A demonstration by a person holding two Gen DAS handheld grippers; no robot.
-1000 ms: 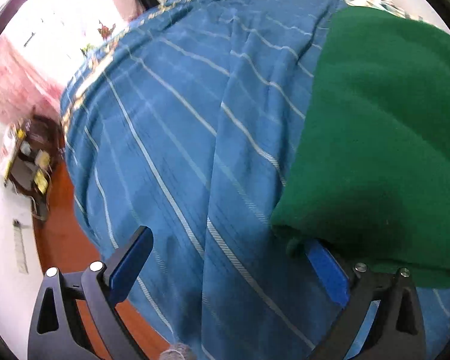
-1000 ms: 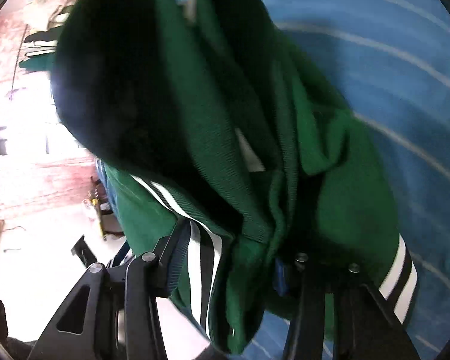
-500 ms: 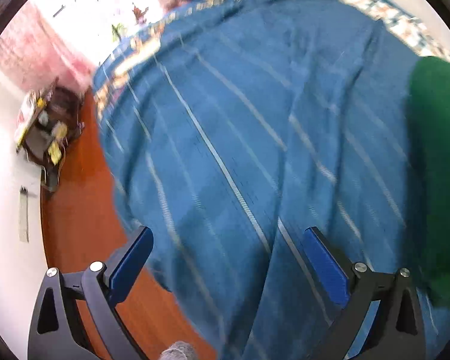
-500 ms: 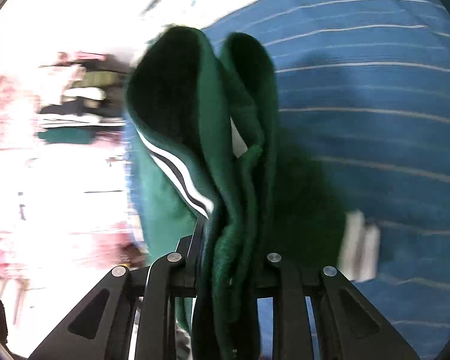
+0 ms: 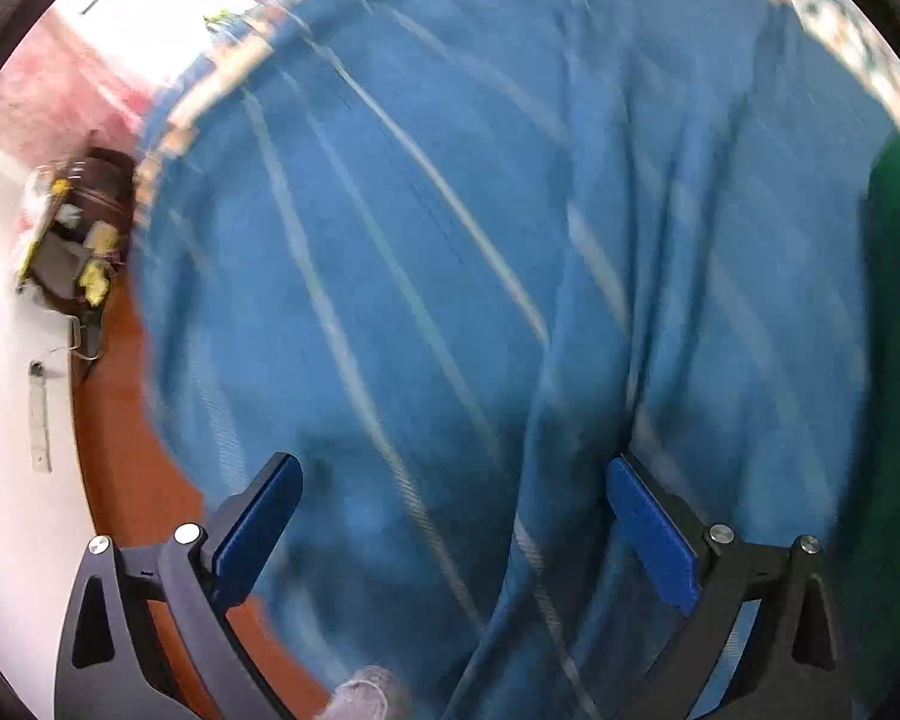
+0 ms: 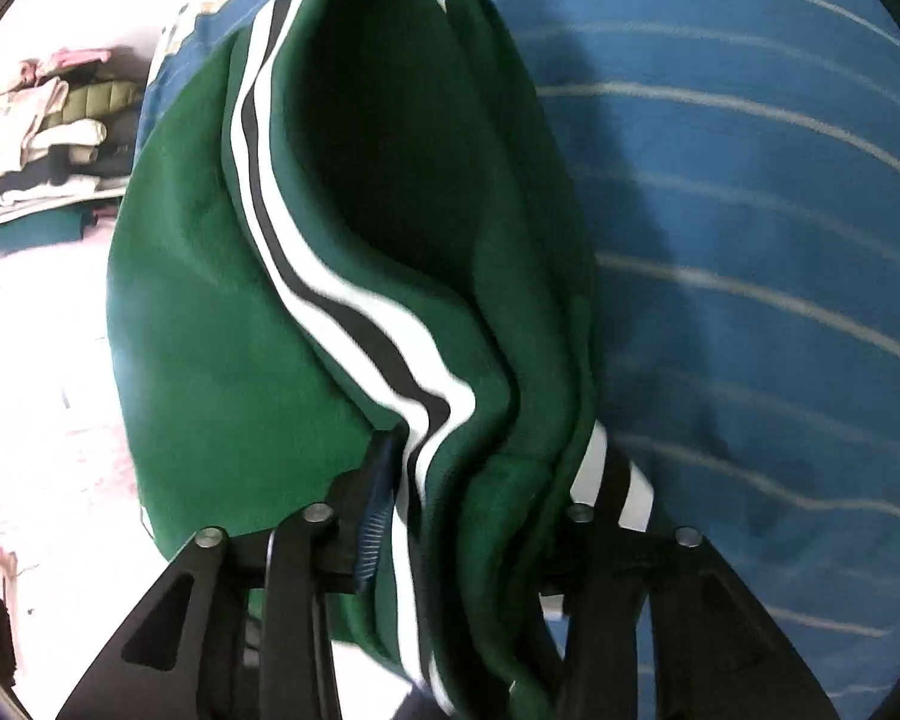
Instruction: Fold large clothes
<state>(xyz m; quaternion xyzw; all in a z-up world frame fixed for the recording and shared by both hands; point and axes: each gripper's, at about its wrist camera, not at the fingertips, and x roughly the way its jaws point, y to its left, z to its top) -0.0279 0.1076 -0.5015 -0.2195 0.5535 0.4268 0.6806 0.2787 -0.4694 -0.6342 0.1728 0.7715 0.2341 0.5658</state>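
A dark green garment (image 6: 210, 330) with white and black stripes hangs bunched between the jaws of my right gripper (image 6: 495, 450). The jaws are opening, and the thick fold still fills the gap and touches the blue pad (image 6: 381, 480). The other finger is hidden behind the cloth. Below it lies the blue striped bedcover (image 6: 750, 210). In the left wrist view my left gripper (image 5: 453, 468) stands open over the same bedcover (image 5: 450, 210), with nothing between its fingers. The green garment (image 5: 897, 360) shows only at that view's right edge.
A pile of folded clothes (image 6: 54, 138) lies beyond the bed in the right wrist view. A dark bedside stand (image 5: 72, 234) with clutter and an orange-brown floor (image 5: 120, 450) lie past the bed's left edge. A grey object (image 5: 363, 690) shows at the bottom.
My left gripper, open throughout, slid left away from the green garment, which now sits at the view's right edge. The right jaws narrowed on the bunched garment, then widened a little while carrying it.
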